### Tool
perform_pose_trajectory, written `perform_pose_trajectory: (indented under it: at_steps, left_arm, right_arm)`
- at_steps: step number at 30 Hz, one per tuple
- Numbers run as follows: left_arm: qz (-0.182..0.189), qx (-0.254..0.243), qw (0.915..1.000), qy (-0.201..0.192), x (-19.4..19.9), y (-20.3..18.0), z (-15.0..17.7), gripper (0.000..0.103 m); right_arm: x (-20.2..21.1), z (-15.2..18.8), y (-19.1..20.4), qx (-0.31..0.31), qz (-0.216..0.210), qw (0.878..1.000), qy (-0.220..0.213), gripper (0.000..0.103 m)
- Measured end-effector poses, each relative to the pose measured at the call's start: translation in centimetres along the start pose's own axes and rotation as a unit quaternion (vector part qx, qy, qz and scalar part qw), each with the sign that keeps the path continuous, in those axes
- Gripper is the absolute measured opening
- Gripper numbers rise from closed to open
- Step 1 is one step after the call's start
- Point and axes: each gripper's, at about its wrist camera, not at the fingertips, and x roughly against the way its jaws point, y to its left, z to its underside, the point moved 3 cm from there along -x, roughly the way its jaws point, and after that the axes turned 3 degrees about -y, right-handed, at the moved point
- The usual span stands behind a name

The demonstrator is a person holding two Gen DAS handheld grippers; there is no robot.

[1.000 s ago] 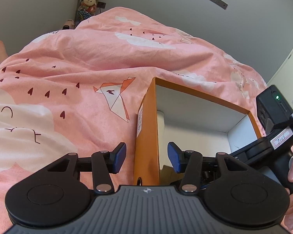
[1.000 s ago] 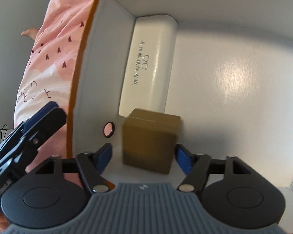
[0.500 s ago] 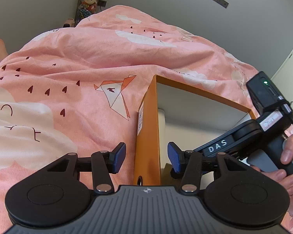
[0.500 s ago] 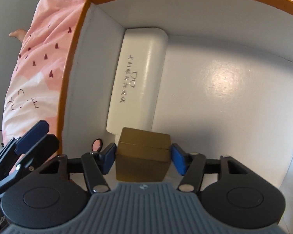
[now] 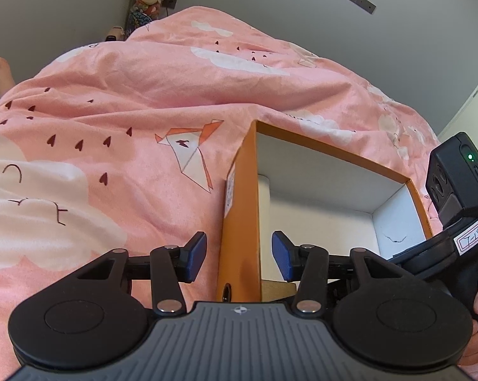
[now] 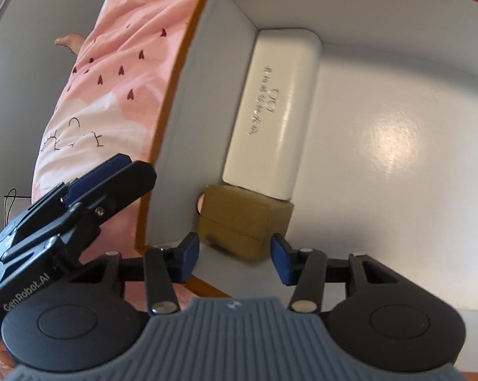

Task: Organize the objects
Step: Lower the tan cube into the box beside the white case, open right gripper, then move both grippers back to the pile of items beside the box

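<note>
Inside the orange box (image 6: 175,95), the brown carton (image 6: 245,222) is lying against the white case (image 6: 274,111); the right gripper (image 6: 234,255) is being closed empty; the left gripper (image 5: 239,255) is straddling the box wall without touching it.

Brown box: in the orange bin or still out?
In. The brown box sits on the white floor of the orange bin, in a corner against the white case, touching neither pad.

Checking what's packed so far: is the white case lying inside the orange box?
Yes, the white case lies on the floor of the orange box, along its left wall.
</note>
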Motion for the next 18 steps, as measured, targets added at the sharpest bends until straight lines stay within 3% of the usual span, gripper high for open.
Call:
perform_pose_trajectory:
  at_steps: [3,5,11,18]
  left_arm:
    - [-0.001,0.003,1.0,-0.001,0.1,0.1,-0.1,0.055]
    - [0.0,0.003,1.0,-0.001,0.2,-0.1,0.0,0.055]
    - [-0.009,-0.006,0.9999,-0.012,0.8,-0.9,0.3,0.055]
    - [-0.02,-0.043,0.9973,-0.057,3.8,-3.4,0.6,0.055]
  right_arm:
    - [0.0,-0.1,0.2,0.0,-0.006,1.0,-0.006,0.051]
    - [0.1,0.0,0.1,0.0,-0.005,1.0,-0.012,0.042]
    - [0.2,0.4,-0.6,-0.007,-0.013,0.999,-0.029,0.038]
    - [4.3,3.2,1.2,0.059,0.024,0.989,-0.13,0.039]
